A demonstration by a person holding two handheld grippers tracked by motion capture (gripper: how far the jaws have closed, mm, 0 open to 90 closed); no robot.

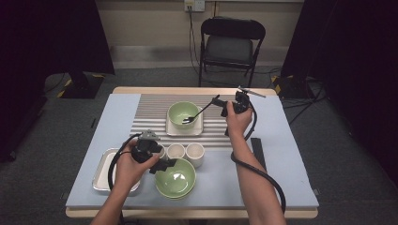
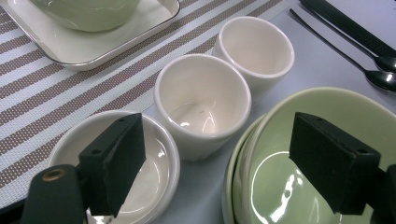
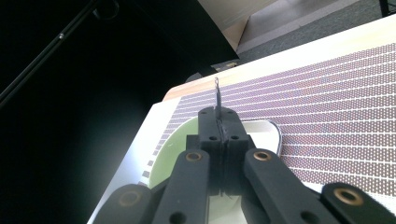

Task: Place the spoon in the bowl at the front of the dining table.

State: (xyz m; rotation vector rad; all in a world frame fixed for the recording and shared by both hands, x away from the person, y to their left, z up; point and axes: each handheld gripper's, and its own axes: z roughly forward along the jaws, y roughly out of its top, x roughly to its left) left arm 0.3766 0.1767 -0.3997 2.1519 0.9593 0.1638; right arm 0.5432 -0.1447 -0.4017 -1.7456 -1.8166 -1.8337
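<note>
My right gripper [image 1: 219, 104] is shut on the handle of a black spoon [image 1: 199, 112]. The spoon's bowl end rests inside a green bowl [image 1: 180, 110] on a white square plate [image 1: 197, 129]. In the right gripper view the jaws [image 3: 219, 123] pinch the thin handle [image 3: 217, 95] above that green bowl [image 3: 170, 149]. My left gripper [image 1: 164, 164] stands open and holds nothing. It hovers over a small white dish [image 2: 159, 163], two white cups [image 2: 201, 102] [image 2: 254, 46] and a stack of green bowls [image 2: 317, 154].
A metal tray [image 1: 101, 173] lies at the near left. Two more spoons [image 2: 383, 77] and a black strip [image 1: 257, 150] lie to the right of the cups. A striped mat [image 1: 150, 117] covers the table's far middle. A chair [image 1: 232, 44] stands beyond the table.
</note>
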